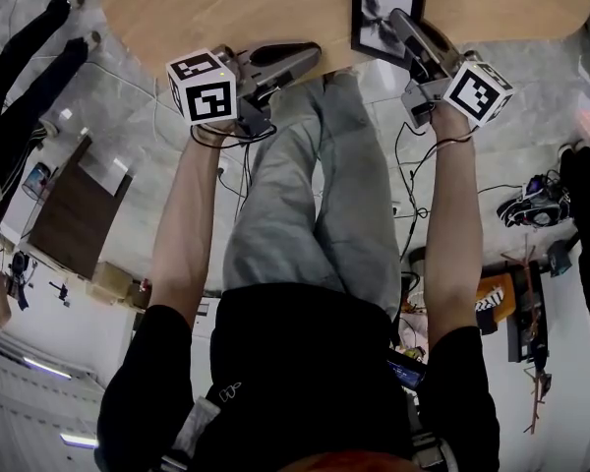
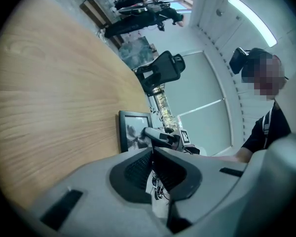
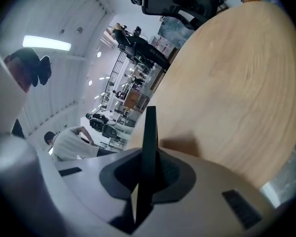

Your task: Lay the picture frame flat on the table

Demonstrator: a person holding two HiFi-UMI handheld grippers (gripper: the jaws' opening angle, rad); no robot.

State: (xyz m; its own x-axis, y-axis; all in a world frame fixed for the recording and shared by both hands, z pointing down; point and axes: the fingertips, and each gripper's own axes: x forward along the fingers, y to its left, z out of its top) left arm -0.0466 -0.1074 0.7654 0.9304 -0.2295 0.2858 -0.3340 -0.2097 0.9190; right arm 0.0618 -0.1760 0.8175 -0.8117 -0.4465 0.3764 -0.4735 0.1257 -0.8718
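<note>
Head view shows the picture frame (image 1: pixel 379 13) standing at the counter's (image 1: pixel 226 3) near edge, right tongs (image 1: pixel 397 20) clamped on its thin rim; left tongs (image 1: pixel 310 55) closed, empty. Likely light, stiff, glass-fronted: grip the rim, lower gently.

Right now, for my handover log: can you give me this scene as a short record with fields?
table: light wood, rounded edge
picture frame: black, near the table's edge, appears raised rather than lying flat
right tool: shut on the picture frame's edge
left tool: shut, nothing between its jaws, at the table's edge
task: frame not yet laid flat
</note>
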